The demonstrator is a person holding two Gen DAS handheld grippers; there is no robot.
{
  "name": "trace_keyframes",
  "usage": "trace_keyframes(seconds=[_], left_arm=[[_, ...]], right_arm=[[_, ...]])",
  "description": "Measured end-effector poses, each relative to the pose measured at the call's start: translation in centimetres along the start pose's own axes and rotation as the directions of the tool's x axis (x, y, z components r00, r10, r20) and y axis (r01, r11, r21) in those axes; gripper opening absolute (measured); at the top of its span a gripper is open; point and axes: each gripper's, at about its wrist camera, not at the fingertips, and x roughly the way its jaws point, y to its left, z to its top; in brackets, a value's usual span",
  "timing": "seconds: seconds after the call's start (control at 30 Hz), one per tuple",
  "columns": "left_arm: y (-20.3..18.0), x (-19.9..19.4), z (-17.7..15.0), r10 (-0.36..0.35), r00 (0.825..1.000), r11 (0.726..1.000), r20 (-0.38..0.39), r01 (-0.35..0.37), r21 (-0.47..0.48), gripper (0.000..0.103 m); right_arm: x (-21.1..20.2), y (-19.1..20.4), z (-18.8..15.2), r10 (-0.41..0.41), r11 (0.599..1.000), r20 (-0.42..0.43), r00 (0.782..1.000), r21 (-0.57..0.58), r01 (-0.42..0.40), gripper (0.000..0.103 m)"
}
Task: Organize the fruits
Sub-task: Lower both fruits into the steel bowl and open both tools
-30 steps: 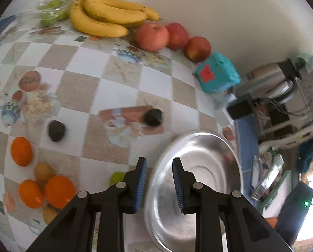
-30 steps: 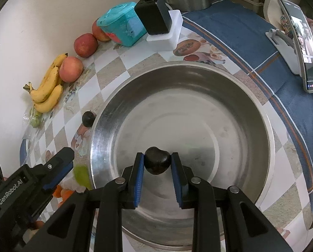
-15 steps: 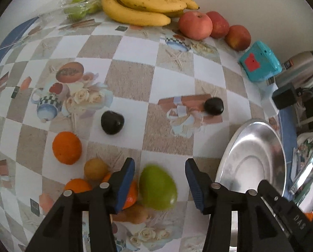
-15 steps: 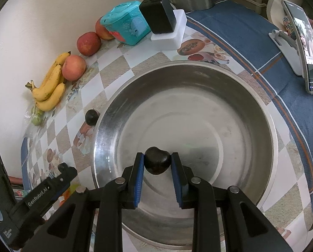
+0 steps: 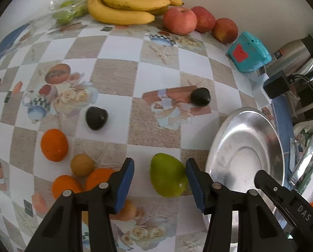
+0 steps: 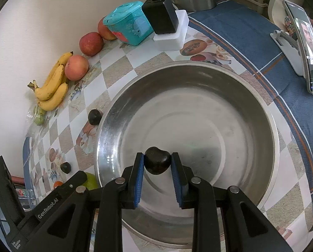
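Observation:
My right gripper [image 6: 157, 163] is shut on a small dark fruit [image 6: 157, 160] and holds it over the steel bowl [image 6: 269, 117]. My left gripper [image 5: 160, 176] is open around a green mango [image 5: 168, 175] that lies on the table just left of the bowl [image 5: 219, 138]; the pads do not touch it. Two more dark fruits [image 5: 96, 117] [image 5: 200, 96] lie on the checkered cloth. Oranges [image 5: 54, 145] and a small brown fruit [image 5: 82, 165] sit to the left of my left gripper.
Bananas [image 5: 127, 6], three apples [image 5: 180, 20] and bagged green fruit [image 5: 67, 13] line the back wall. A teal box [image 5: 248, 52], a black charger [image 6: 160, 15] on a white block, a steel kettle [image 5: 292, 55] and a phone on a stand [image 6: 309, 48] stand right of the bowl.
My left gripper has opened wide and swung left from the bowl to straddle the green mango. My right gripper has stayed over the bowl with the dark fruit.

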Motion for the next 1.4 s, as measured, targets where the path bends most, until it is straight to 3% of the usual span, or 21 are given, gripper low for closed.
trace_keyframes(seconds=[0.07, 0.13, 0.17, 0.3, 0.53, 0.73, 0.9, 1.1, 1.17, 1.23, 1.4], left_arm=[[-0.3, 0.2, -0.2, -0.015, 1.000, 1.000, -0.007, 0.015, 0.006, 0.053], [-0.6, 0.3, -0.3, -0.039, 0.999, 0.999, -0.007, 0.039, 0.006, 0.041], [-0.8, 0.3, -0.4, -0.046, 0.999, 0.999, -0.007, 0.046, 0.007, 0.040], [-1.3, 0.3, -0.5, -0.026, 1.000, 0.999, 0.007, 0.025, 0.028, 0.040], [-0.3, -0.5, -0.2, -0.022, 0.999, 1.000, 0.044, 0.023, -0.021, 0.039], [-1.1, -2.5, -0.1, -0.079, 0.992, 0.997, 0.099, 0.079, 0.004, 0.039], [-3.6, -2.2, -0.7, -0.165, 0.985, 0.985, 0.055, 0.162, 0.068, 0.040], [-5.4, -1.3, -1.3, -0.173, 0.985, 0.979, 0.015, 0.170, 0.109, 0.040], [-5.5, -1.1, -1.4, -0.176, 0.984, 0.979, 0.002, 0.174, 0.108, 0.040], [-5.3, -1.0, -1.5, -0.177, 0.984, 0.979, -0.005, 0.176, 0.106, 0.041], [-5.0, -1.7, -1.4, -0.197, 0.980, 0.976, 0.007, 0.196, 0.098, 0.041]], right_arm=[[0.0, 0.0, 0.0, -0.001, 1.000, 0.000, 1.000, -0.001, 0.001, 0.027], [0.0, 0.0, 0.0, -0.001, 1.000, 0.000, 1.000, -0.001, 0.001, 0.027], [0.0, 0.0, 0.0, -0.001, 1.000, 0.000, 1.000, -0.001, 0.001, 0.027], [0.0, 0.0, 0.0, -0.002, 1.000, 0.000, 1.000, -0.002, 0.002, 0.027], [0.1, -0.1, -0.1, -0.005, 1.000, -0.002, 1.000, -0.002, 0.005, 0.027], [0.3, -0.3, -0.2, -0.019, 1.000, -0.004, 1.000, 0.006, 0.019, 0.027], [0.3, -0.7, -0.1, -0.035, 0.999, -0.002, 0.999, 0.022, 0.035, 0.027], [0.3, -0.9, -0.1, -0.048, 0.998, -0.005, 0.999, 0.033, 0.048, 0.027], [0.3, -1.0, -0.1, -0.059, 0.997, -0.007, 0.998, 0.040, 0.059, 0.031], [0.3, -1.1, 0.0, -0.074, 0.996, -0.006, 0.997, 0.045, 0.074, 0.050], [0.1, -1.3, 0.1, -0.084, 0.995, 0.001, 0.996, 0.047, 0.084, 0.057]])
